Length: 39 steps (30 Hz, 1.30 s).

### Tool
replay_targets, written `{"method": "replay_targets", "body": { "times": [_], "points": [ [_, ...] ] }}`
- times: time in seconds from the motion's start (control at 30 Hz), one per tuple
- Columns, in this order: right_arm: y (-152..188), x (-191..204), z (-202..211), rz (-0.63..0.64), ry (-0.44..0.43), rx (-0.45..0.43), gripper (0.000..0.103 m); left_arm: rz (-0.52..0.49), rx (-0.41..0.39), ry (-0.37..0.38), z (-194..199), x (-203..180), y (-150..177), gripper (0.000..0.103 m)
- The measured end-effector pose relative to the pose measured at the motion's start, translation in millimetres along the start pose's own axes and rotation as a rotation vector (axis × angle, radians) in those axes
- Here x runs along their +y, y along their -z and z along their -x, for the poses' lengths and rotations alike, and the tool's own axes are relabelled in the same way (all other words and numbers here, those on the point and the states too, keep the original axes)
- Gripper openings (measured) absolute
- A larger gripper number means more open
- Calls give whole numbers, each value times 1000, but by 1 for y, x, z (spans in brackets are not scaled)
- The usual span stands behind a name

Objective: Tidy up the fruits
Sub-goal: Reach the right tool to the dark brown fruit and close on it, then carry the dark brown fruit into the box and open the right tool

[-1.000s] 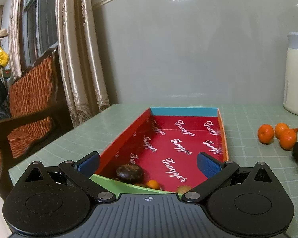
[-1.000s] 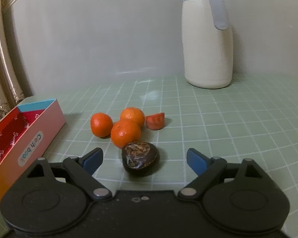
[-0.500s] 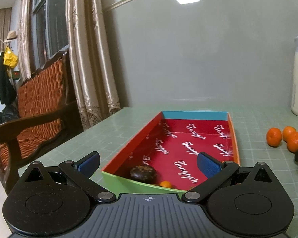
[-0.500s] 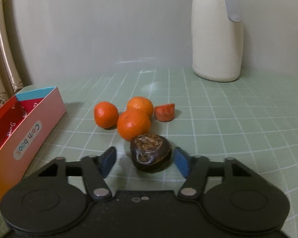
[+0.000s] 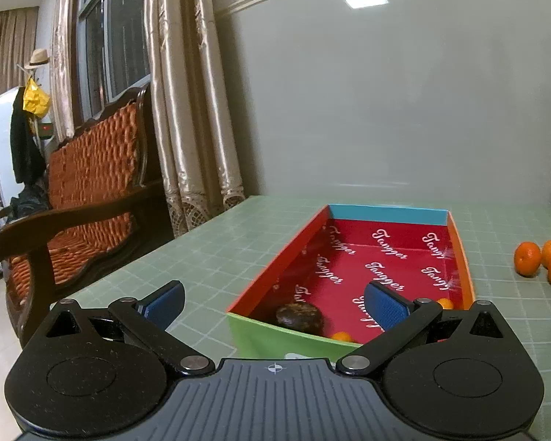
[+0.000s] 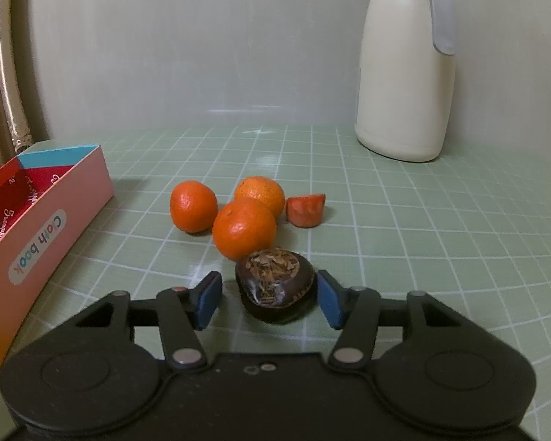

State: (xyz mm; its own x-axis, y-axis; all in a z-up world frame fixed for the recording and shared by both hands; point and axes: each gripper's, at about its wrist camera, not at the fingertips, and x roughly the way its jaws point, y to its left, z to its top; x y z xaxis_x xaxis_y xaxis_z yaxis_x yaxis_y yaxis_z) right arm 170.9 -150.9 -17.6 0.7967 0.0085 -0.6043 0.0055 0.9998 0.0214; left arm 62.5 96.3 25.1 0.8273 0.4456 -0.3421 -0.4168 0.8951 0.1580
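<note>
A dark brown round fruit (image 6: 275, 286) with a rough flaky top lies on the green grid mat, right between the pads of my right gripper (image 6: 268, 299). Its jaws are closing; the right pad is nearly at the fruit, while a gap still shows beside the left pad. Three tangerines (image 6: 244, 228) and a red fruit piece (image 6: 305, 210) sit just beyond. The open box (image 5: 268, 338) with a red lining holds another dark fruit (image 5: 299, 318) and small orange fruits (image 5: 341, 336). My left gripper (image 5: 275, 303) hovers open in front of the box's near end, with nothing between its fingers.
A cream jug (image 6: 404, 66) with a grey handle stands at the back right by the wall. The box's pink side (image 6: 55, 220) lies left of the tangerines. A wooden chair (image 5: 84, 183) and curtains (image 5: 187, 92) stand past the table's left edge.
The right jaws have drawn in from wide apart to close around the dark fruit. The left gripper has backed away, so the box now lies further off and to the right.
</note>
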Motion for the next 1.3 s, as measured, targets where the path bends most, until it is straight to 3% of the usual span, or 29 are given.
{"method": "replay_targets", "body": {
  "times": [0.03,0.8,1.3],
  "points": [
    [0,-1,0,-7,-1,-3,45,3,0,-4,0,1,0,103],
    [3,5,20,-4,-78,-45,44,33,-3,-39,1,21,3,103],
    [-6,62,62,87,-310,-166,44,78,33,-122,-6,59,9,103]
  ]
}}
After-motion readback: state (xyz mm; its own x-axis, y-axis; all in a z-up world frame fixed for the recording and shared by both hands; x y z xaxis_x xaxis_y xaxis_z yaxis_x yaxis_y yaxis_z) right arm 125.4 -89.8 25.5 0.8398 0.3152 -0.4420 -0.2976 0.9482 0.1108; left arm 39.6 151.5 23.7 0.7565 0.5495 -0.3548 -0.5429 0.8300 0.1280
